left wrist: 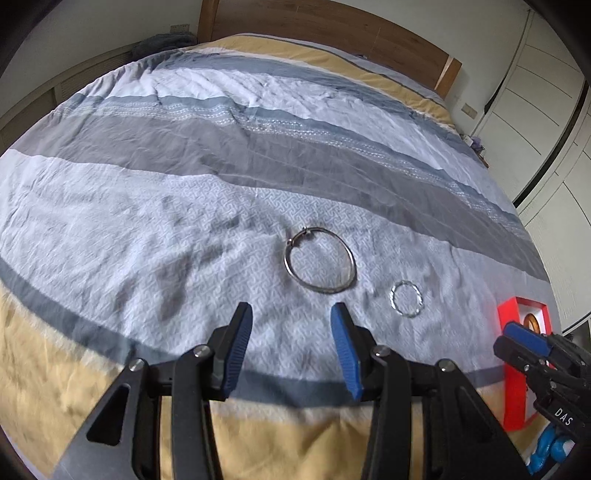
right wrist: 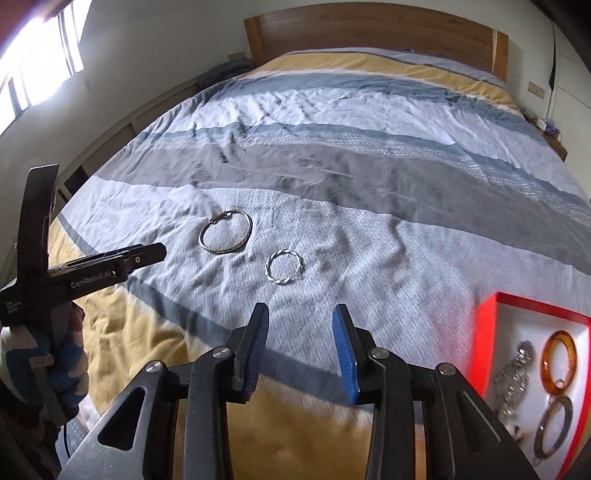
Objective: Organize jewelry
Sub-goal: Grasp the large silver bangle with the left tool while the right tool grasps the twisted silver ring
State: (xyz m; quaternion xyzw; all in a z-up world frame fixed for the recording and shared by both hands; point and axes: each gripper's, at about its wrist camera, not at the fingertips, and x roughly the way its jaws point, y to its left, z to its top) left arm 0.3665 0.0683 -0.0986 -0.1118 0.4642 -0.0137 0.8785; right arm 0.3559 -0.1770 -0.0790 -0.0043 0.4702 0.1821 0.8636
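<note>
A large plain silver bangle and a smaller twisted silver bangle lie on the striped bedspread. My left gripper is open and empty, just short of the large bangle. My right gripper is open and empty, just short of the twisted bangle. A red-rimmed jewelry box sits at the right and holds an amber bangle, a brown bangle and a sparkly bracelet.
The bed has a wooden headboard. White wardrobe doors stand to the right. A window is at the left. The left gripper's body shows at the left of the right wrist view.
</note>
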